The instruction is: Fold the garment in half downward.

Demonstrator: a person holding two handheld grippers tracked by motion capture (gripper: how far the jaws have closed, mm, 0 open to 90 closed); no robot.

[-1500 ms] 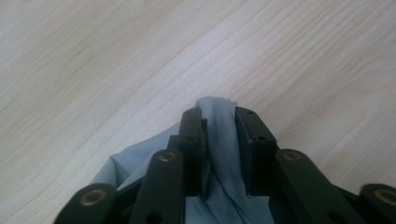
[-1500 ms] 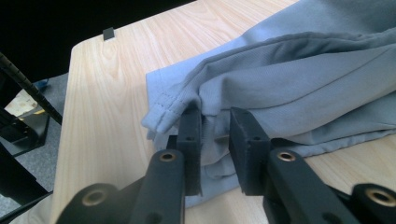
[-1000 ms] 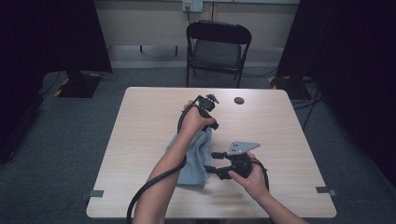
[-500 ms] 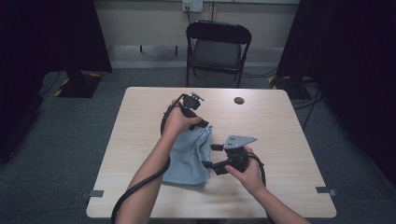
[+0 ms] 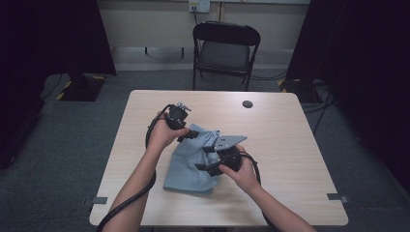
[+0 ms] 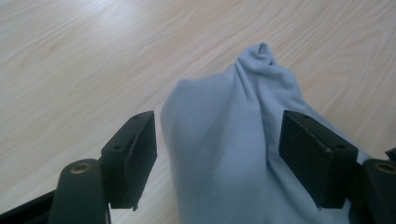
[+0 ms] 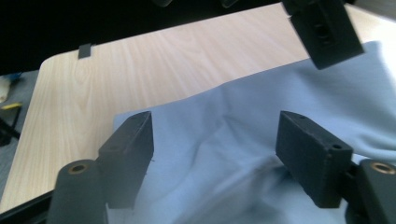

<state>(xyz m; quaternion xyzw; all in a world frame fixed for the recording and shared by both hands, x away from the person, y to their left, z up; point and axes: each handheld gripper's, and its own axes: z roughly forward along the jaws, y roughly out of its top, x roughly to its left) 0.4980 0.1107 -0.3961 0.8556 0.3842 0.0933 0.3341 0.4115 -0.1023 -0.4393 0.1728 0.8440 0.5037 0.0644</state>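
While the blue cloth (image 5: 193, 162) lies crumpled mid-surface (image 5: 290, 145), its length running from far corner toward me, my left tool (image 6: 217, 140) gapes open over that far peak and my right tool (image 7: 215, 149) gapes over the nearer folds.

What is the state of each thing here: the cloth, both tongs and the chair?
Light blue cloth: crumpled, lying on the table, not gripped.
Left tongs: open, jaws on either side of a raised fold of cloth, pads not pressing it.
Right tongs: open above the cloth.
Folding chair: unfolded, standing behind the table, unoccupied.
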